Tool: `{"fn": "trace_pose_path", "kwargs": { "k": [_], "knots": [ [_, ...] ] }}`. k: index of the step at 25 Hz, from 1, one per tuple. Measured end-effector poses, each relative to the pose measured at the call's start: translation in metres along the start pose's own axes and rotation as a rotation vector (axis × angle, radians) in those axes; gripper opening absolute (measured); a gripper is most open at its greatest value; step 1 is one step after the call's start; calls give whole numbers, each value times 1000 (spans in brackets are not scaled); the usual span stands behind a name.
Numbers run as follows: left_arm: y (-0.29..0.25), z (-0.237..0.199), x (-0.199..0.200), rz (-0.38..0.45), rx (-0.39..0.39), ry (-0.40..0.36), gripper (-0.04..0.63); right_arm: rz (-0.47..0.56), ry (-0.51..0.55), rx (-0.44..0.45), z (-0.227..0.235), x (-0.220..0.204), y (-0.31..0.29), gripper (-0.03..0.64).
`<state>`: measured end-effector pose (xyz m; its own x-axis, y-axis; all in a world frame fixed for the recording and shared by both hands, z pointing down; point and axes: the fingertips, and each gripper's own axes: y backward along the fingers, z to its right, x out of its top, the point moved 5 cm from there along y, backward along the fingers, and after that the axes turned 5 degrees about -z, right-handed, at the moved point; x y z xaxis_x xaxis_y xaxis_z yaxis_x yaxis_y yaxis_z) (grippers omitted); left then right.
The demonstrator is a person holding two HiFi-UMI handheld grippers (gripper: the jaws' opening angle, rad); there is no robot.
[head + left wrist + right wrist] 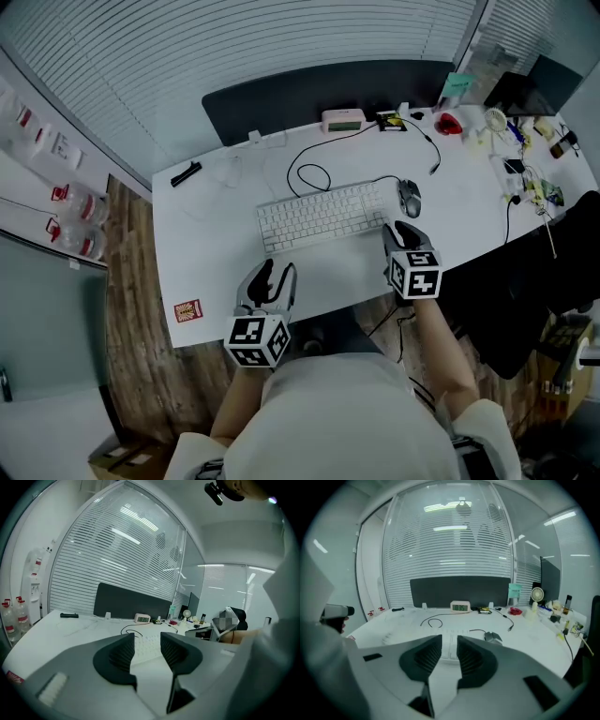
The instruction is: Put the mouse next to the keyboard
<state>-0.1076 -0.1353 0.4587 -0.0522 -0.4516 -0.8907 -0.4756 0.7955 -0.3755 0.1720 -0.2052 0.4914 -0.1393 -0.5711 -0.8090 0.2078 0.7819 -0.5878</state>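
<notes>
A white keyboard (323,216) lies in the middle of the white desk (206,244). The dark grey wired mouse (410,197) sits just off the keyboard's right end, and in the right gripper view this mouse (493,637) shows beyond the right jaw. My left gripper (272,277) hovers near the desk's front edge, short of the keyboard's left half, open and empty; the keyboard (143,651) shows through its gap. My right gripper (401,232) hangs at the keyboard's front right corner, just short of the mouse. Its jaws stand a narrow gap apart with nothing between them.
A small clock (343,120) and a looped black cable (309,173) lie behind the keyboard, before a black partition (319,94). A black pen (186,173) is at far left, a red card (187,309) at the front left corner. Cluttered small items (525,141) fill the right end.
</notes>
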Motion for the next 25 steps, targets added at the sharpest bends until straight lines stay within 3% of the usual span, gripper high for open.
{"fn": "trace_pose_path", "kwargs": {
  "k": [7, 15, 25],
  "knots": [
    [34, 0, -18, -16, 36, -25, 89, 111, -27, 38, -48, 2, 55, 6],
    [66, 10, -34, -17, 35, -45, 9, 182, -15, 73, -94, -10, 107, 2],
    [93, 27, -47, -12, 4, -67, 9, 253, -8, 126, -133, -26, 147, 2]
  ]
}}
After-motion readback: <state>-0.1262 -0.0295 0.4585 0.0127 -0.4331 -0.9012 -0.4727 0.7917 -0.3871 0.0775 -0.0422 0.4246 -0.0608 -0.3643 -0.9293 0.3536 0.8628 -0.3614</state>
